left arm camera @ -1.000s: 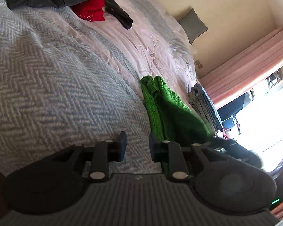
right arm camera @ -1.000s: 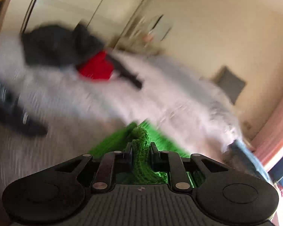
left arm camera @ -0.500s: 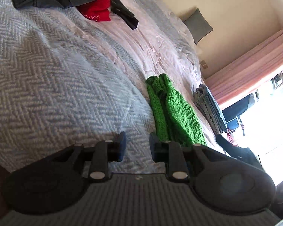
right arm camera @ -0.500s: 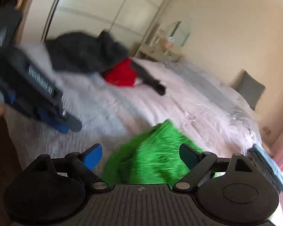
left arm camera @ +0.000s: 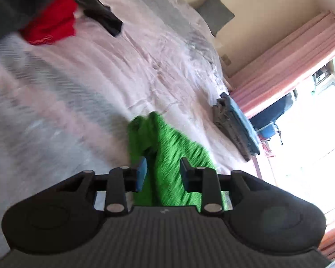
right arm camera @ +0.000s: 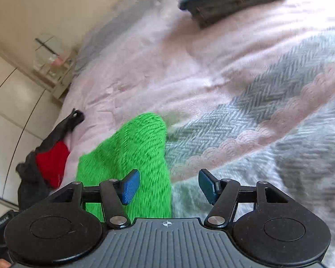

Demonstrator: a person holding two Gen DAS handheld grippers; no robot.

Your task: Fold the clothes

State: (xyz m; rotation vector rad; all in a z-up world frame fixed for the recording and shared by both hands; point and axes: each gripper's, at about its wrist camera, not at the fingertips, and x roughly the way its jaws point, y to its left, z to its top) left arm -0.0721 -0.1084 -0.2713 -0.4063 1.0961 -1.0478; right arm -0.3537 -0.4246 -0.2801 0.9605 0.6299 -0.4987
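Green knit sweater (left arm camera: 167,156) right there in front of you, lying folded into a long narrow shape on the bed (left arm camera: 100,84), and in the left wrist view it runs away from your left gripper (left arm camera: 163,174). That gripper's jaws stand apart, nothing between them touching, the knit showing through the gap just beyond the blue pad. The picture is smeared with motion, so I cannot tell whether the tips touch the fabric.

Over in the right wrist view, the green knit sweater (right arm camera: 127,163) sits mostly under the left finger of your right gripper (right arm camera: 169,186). Jaws wide apart here too, blue pads (right arm camera: 129,187) clear of each other and clamped on nothing, the right-hand one over bare bedding.

Under the sweater you have a grey herringbone blanket (right arm camera: 245,120) with a pink scalloped border, and past it the pale pink bedcover (left arm camera: 158,51).

Further out, a folded stack of grey and blue clothes (left arm camera: 236,127) rests near the bed's edge, well apart from the sweater, on the window side. At the other end, a heap of dark clothes (left arm camera: 98,15) with a red garment (left arm camera: 53,26) tucked into it. A grey cushion (left arm camera: 215,11) leans by the cream wall, and pink curtains (left arm camera: 285,60) hang beside the bright window.
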